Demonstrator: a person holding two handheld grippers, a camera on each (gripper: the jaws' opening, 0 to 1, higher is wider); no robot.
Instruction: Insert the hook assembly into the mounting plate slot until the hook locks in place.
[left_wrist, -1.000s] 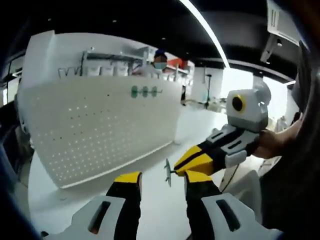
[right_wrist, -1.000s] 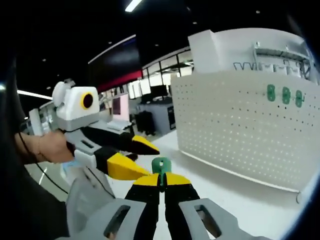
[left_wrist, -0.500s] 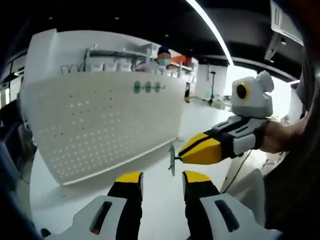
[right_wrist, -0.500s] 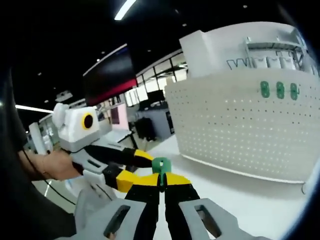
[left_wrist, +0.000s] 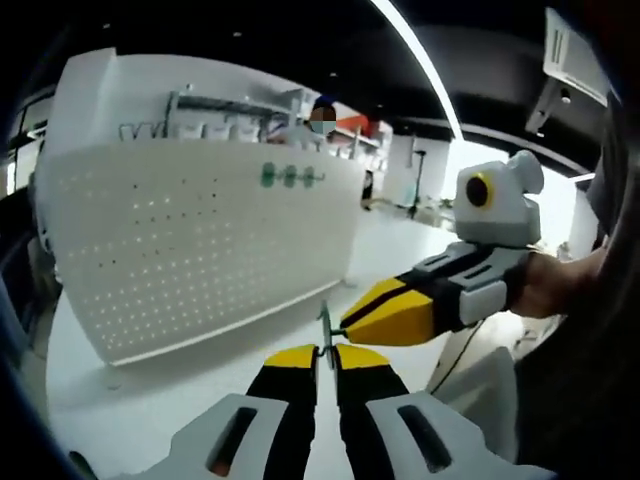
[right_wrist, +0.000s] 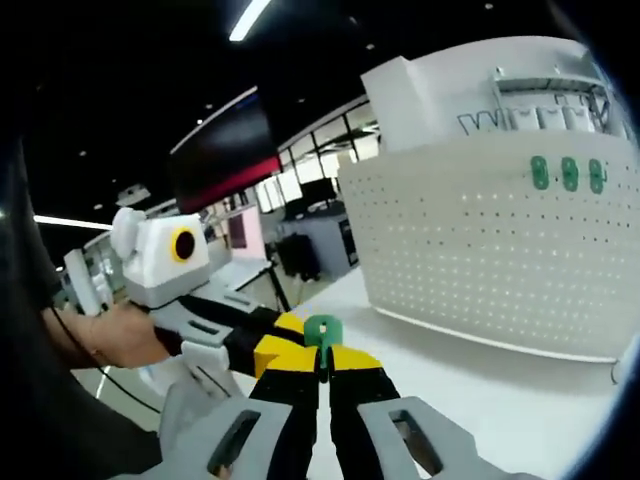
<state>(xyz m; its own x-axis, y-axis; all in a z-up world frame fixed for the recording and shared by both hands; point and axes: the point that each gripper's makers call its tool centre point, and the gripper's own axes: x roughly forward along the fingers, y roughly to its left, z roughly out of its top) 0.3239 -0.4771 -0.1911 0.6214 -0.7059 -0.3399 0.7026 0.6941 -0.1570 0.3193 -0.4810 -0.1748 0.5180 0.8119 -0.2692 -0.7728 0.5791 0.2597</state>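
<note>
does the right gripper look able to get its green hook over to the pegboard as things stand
Probably yes. The right gripper holds the green hook, and open white table lies between it and the pegboard; the left gripper sits off to the other side.

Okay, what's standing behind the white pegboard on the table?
Behind the white pegboard a metal rack with white items and a white wall panel show; the board covers their lower parts. Three green pieces sit on its front.

Hook assembly (right_wrist: 322, 331): small green plastic head on thin metal stem, upright, pinched between both claws' tips, off the table. Mounting plate (left_wrist: 190, 240): white perforated pegboard, standing upright on table, three green hooks (left_wrist: 289, 177) near its top edge.
</note>
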